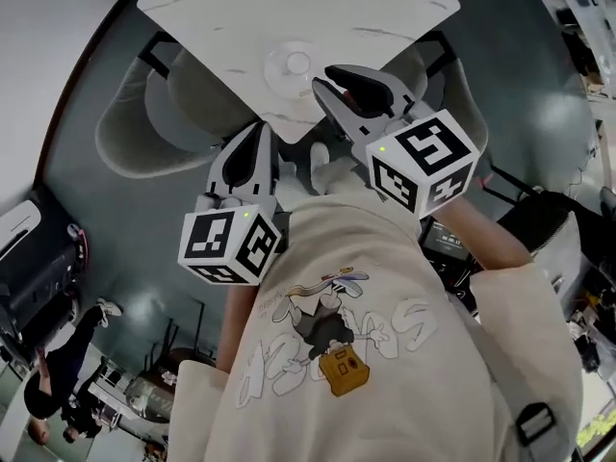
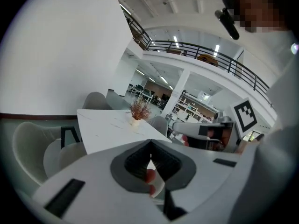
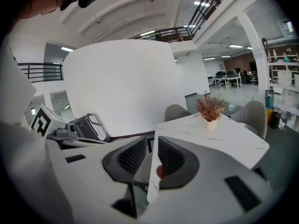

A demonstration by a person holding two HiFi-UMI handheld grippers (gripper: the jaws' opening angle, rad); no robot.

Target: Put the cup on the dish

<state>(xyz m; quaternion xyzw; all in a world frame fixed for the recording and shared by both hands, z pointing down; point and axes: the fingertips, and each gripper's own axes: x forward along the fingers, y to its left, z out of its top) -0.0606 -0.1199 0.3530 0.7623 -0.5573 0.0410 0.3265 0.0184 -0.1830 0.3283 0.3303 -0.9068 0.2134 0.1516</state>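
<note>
A clear round glass piece (image 1: 294, 65), dish-like with a smaller ring at its centre, lies on the white marble table (image 1: 385, 8) near its front corner. I cannot tell cup from dish there. My right gripper (image 1: 325, 83) hovers just right of it over the table's edge. Its jaws stand a little apart and hold nothing (image 3: 150, 146). My left gripper (image 1: 260, 133) hangs lower, in front of the table's corner, with its jaws together and empty (image 2: 150, 155). Neither gripper view shows the glass.
Grey shell chairs (image 1: 144, 123) stand around the table's corner. A small potted dry plant (image 3: 210, 108) sits farther along the tabletop (image 2: 107, 125). The person's cream shirt (image 1: 337, 335) fills the lower head view. Black equipment (image 1: 29, 258) stands on the floor at left.
</note>
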